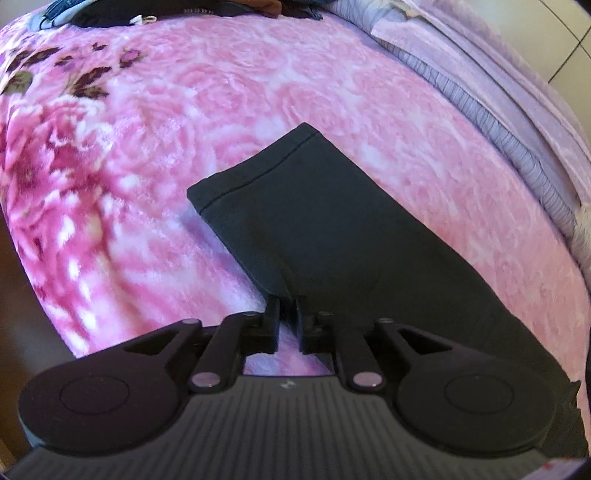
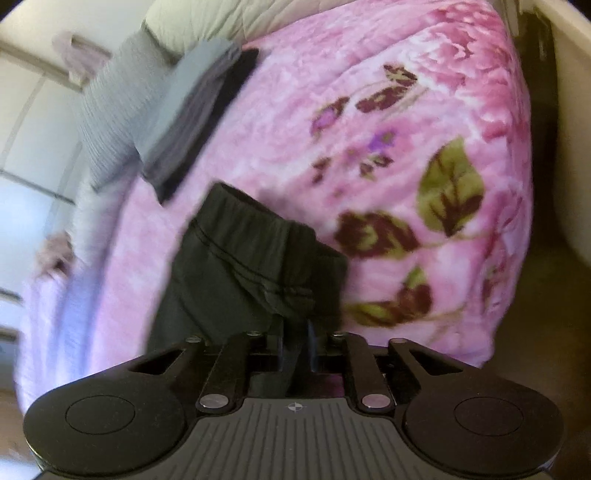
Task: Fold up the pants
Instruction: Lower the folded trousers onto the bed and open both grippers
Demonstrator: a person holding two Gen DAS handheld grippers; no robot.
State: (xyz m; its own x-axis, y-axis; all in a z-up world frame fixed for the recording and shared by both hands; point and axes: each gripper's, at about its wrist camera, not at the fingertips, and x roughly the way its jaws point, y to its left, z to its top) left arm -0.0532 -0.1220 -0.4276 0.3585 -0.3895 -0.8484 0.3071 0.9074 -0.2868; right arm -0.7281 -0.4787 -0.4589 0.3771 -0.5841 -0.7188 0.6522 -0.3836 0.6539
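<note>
My left claw [image 1: 289, 301] is pinched together on the near edge of the dark pants [image 1: 325, 229], a small tuck of cloth caught between the two fingers. In this view the pants lie on the pink floral blanket [image 1: 147, 155], and I will place everything else against that blanket. From my grip the leg runs away up the blanket, its hemmed cuff [image 1: 255, 173] at the far end, pointing toward the blanket's far side, where a pile of dark clothes [image 1: 155, 13] sits at the edge. So here the long axis runs from my fingers out to that cuff, slanting a little left.

My right claw [image 2: 295, 332] is likewise clamped on the cloth, at the waist end, with fabric bunched between the fingers. The gathered elastic waistband [image 2: 266, 221] stands beyond my grip, lifted and slack above the blanket, near the green leaf print [image 2: 450, 188]. A folded grey garment [image 2: 192, 110] lies further off at the blanket's far left edge.

I judge the pants light, soft and limp: they will sag and crease wherever I do not hold them, and nothing in them is fragile. The knit looks slightly stretchy, not slippery. The edges and the waistband seam seem the surest places to hold, since the doubled cloth there gives my fingers something to bite.
</note>
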